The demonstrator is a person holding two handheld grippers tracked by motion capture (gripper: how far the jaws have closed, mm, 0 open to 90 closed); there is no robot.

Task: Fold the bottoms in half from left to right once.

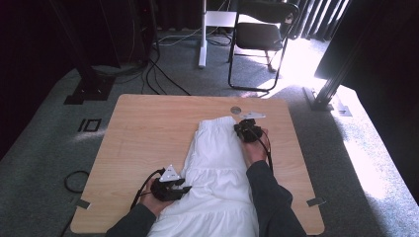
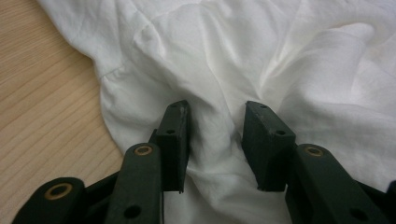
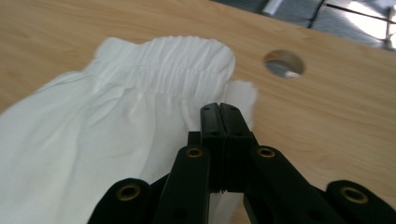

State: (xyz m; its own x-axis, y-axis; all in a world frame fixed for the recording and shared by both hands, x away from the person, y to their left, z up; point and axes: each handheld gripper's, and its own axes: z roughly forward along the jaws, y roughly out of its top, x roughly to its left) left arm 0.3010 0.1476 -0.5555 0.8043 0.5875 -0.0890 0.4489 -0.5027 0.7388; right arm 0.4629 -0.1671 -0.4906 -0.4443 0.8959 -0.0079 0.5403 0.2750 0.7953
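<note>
**White garment spread on the table, a gripper at each end**

At the bottom of the high view, the left gripper (image 1: 184,188) rests at the lower left edge of the white garment (image 1: 217,168), near the table's (image 1: 148,128) front edge. In the left gripper view its jaws stand apart with a raised fold of the white cloth (image 2: 219,93) between them; the pads do not press on it (wood shows at the left of that frame). The garment runs up the middle of the high view from the bottom edge to its gathered waistband (image 3: 173,60). At the garment's upper right corner sits the right gripper (image 1: 240,126), jaws pressed together; whether cloth is pinched between them cannot be told. Beyond it, toward the far edge, is a round hole (image 3: 284,63) in the tabletop.
</note>
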